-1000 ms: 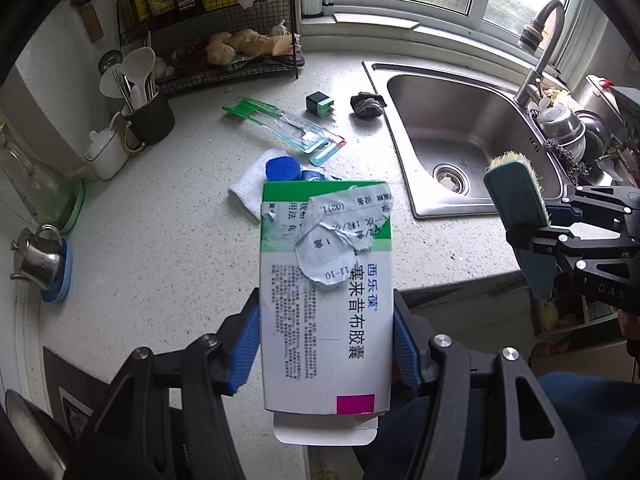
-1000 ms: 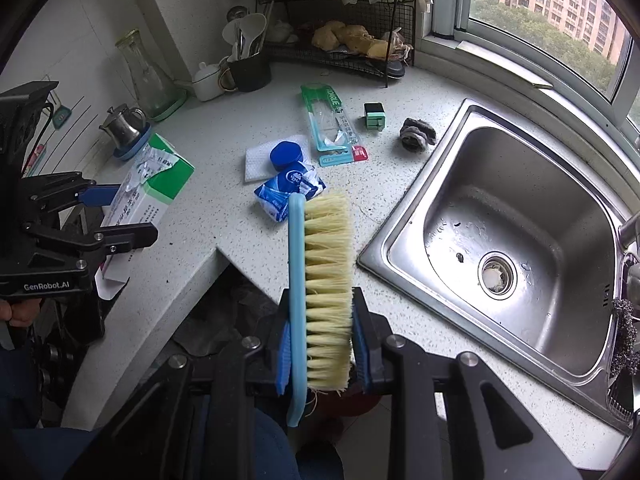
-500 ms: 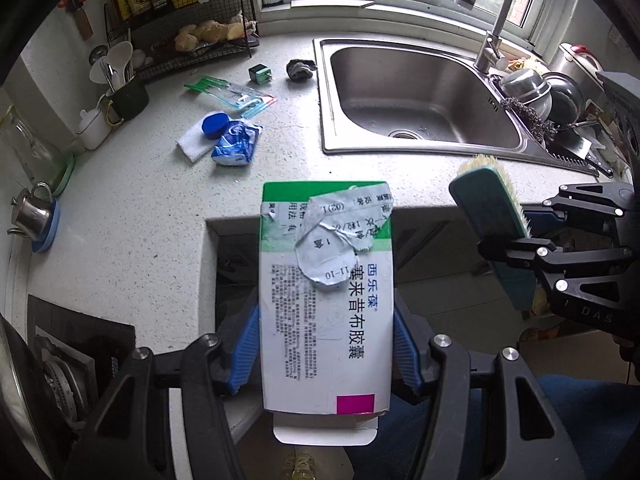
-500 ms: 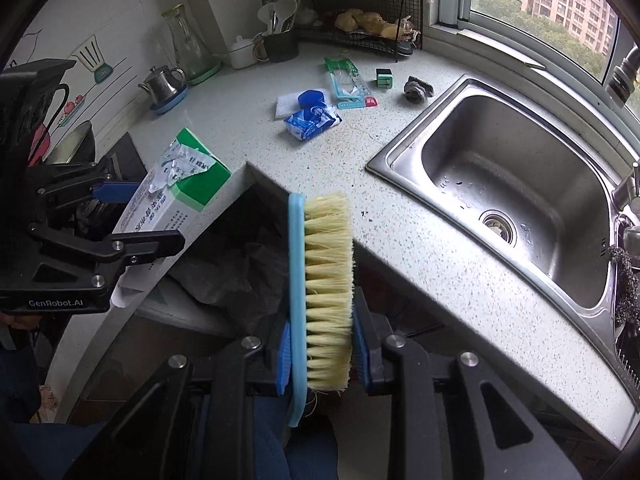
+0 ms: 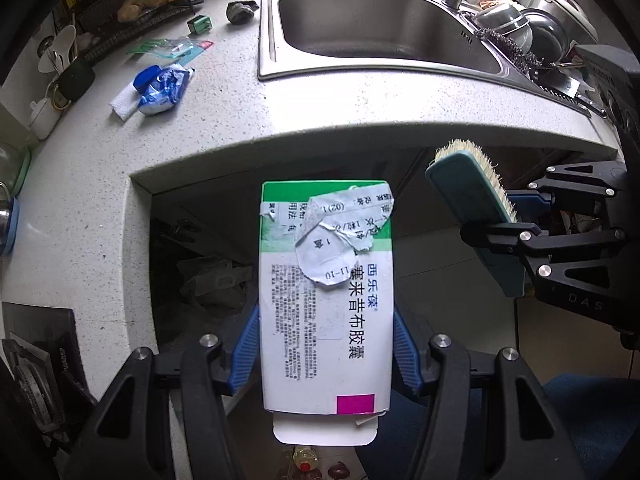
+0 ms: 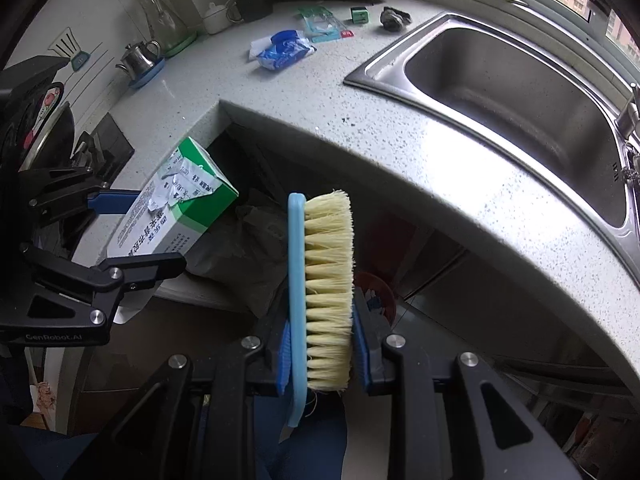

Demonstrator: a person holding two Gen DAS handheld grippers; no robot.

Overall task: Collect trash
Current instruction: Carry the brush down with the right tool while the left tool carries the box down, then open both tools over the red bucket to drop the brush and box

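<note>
Between the blue pads of the left gripper (image 5: 324,354), a white-and-green medicine carton (image 5: 325,300) is clamped across its narrow sides at the lower half, jaws about half spread and pressing on both long edges; the carton stands lengthwise along the fingers, its torn label curling off the upper face and a loose end flap (image 5: 325,429) hanging out at the near end. Judged by its thin card and open flap, the carton is light and easily crushed, so a hold across the folded edges, as seen, is the stiffest choice; squeezing the broad faces would likely collapse it. To the right, the right gripper (image 6: 322,354) is nearly closed on a scrubbing brush (image 6: 320,292), one pad against the light blue plastic back and the other against the pale bristle tips. The back is rigid and smooth, the bristles yielding, so this grip probably has some give and the brush could pivot if knocked. Both items hang beyond the rounded edge of the speckled countertop (image 5: 360,108), over a dark recess below it where a crumpled dark bag (image 6: 240,248), apparently a bin liner, lies. Farther out on the countertop remain a crumpled blue wrapper (image 5: 164,88) on a white cloth, a clear blister pack (image 5: 172,49), a small green box (image 5: 199,24) and a dark scourer (image 5: 240,10) beside the steel sink (image 5: 384,26).
</note>
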